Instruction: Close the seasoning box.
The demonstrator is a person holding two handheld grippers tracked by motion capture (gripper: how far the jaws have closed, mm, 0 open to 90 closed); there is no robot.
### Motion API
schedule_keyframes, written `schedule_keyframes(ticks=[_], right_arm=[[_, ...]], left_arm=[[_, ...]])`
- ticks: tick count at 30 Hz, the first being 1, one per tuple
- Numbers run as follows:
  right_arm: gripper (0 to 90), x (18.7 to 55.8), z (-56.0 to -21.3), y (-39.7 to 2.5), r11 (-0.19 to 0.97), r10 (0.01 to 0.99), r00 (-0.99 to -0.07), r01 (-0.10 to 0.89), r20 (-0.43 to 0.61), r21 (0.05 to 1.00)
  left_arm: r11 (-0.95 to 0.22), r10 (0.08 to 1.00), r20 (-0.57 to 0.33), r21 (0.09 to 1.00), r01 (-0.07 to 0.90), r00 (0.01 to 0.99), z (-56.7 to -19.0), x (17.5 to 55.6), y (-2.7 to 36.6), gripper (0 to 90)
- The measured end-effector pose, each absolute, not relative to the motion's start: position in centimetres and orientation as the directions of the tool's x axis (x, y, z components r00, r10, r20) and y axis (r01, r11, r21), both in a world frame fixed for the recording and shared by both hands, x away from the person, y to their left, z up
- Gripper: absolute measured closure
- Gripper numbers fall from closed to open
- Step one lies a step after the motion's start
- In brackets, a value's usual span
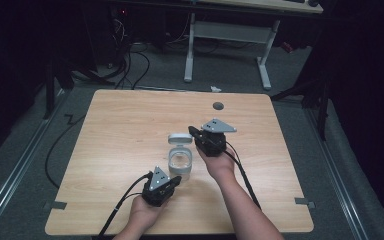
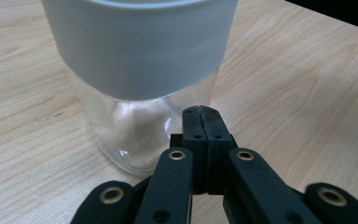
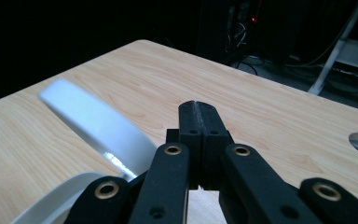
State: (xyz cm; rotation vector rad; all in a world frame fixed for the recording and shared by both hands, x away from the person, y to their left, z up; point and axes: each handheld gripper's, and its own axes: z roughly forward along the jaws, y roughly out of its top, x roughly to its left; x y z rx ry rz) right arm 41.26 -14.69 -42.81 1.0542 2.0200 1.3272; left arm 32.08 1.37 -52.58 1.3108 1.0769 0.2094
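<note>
The glass jar (image 1: 180,163) stands mid-tabletop (image 1: 120,130), its lid (image 1: 179,138) flipped open. Both the left hand-held gripper (image 2: 200,110) and right hand-held gripper (image 3: 199,106) are pressed together, holding nothing. Glass looks slippery and breakable; its grey band seems safest to grab.

Light wood-grain tabletop (image 1: 120,125), rounded corners, round grommet hole (image 1: 218,105) near the far edge, right of centre. One item directly on it: a clear glass jar (image 1: 180,162) with grey band and hinged lid open, standing upright around centre, slightly near side.
</note>
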Motion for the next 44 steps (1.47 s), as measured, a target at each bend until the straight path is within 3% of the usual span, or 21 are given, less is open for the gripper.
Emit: schedule_keyframes(ticks=[19, 20, 22, 24, 25, 26, 27, 28, 29, 31, 32, 37, 40, 44], right_arm=[[89.4, 34.5, -44.6, -14.4, 0.272, 0.773, -0.634, 0.292, -0.027, 0.917], [88.3, 34.3, -44.4, -15.2, 0.265, 0.783, -0.62, 0.276, -0.04, 0.924], [88.0, 34.3, -44.4, -15.7, 0.263, 0.789, -0.613, 0.275, -0.042, 0.925], [86.3, 34.5, -45.3, -18.5, 0.225, 0.83, -0.558, 0.309, -0.016, 0.924], [86.3, 34.5, -45.3, -18.5, 0.225, 0.83, -0.558, 0.309, -0.016, 0.924], [83.3, 34.6, -46.6, -20.7, 0.217, 0.86, -0.511, 0.347, -0.011, 0.912], [83.3, 34.6, -46.6, -20.7, 0.217, 0.86, -0.511, 0.347, -0.011, 0.912], [75.1, 34.5, -48.1, -23.0, 0.205, 0.891, -0.453, 0.394, -0.005, 0.896], [75.1, 34.5, -48.1, -23.0, 0.205, 0.891, -0.453, 0.394, -0.005, 0.896], [66.1, 33.9, -49.6, -25.7, 0.183, 0.922, -0.387, 0.431, -0.002, 0.883], [60.1, 33.0, -50.4, -27.5, 0.166, 0.942, -0.337, 0.442, -0.008, 0.882], [56.5, 31.0, -51.8, -29.9, 0.08, 0.968, -0.248, 0.446, 0.037, 0.892], [54.8, 31.4, -51.6, -30.0, 0.12, 0.965, -0.261, 0.45, 0.002, 0.885], [53.9, 31.4, -51.7, -30.0, 0.093, 0.965, -0.259, 0.47, 0.036, 0.878]], left_arm=[[0.317, 0.665, -0.512, 0.852, 0.415, 0.544, -51.9, 31.8, 2.4, 89.6], [0.312, 0.662, -0.505, 0.858, 0.409, 0.555, -51.5, 31.6, 3.3, 84.5], [0.31, 0.66, -0.506, 0.857, 0.411, 0.556, -51.3, 31.4, 4.2, 82.7], [0.295, 0.686, -0.486, 0.866, 0.402, 0.542, -51.3, 31.5, 6.0, 73.6], [0.29, 0.699, -0.478, 0.869, 0.401, 0.532, -51.4, 31.7, 6.8, 73.6], [0.285, 0.726, -0.468, 0.872, 0.398, 0.505, -51.5, 32.2, 8.1, 65.3], [0.285, 0.748, -0.454, 0.879, 0.383, 0.484, -51.6, 32.6, 8.9, 65.3], [0.275, 0.789, -0.42, 0.894, 0.354, 0.448, -51.9, 33.2, 10.2, 57.3], [0.271, 0.811, -0.405, 0.899, 0.344, 0.421, -52.2, 33.5, 10.9, 57.3], [0.276, 0.847, -0.397, 0.896, 0.347, 0.352, -53.0, 34.3, 12.9, 51.4], [0.276, 0.859, -0.392, 0.896, 0.348, 0.329, -53.2, 34.5, 13.6, 50.0], [0.328, 0.862, -0.429, 0.878, 0.348, 0.27, -53.4, 34.4, 15.0, 49.9], [0.293, 0.874, -0.395, 0.894, 0.34, 0.284, -53.3, 34.3, 14.4, 49.0], [0.308, 0.866, -0.411, 0.887, 0.345, 0.285, -53.4, 34.0, 14.1, 48.8]])
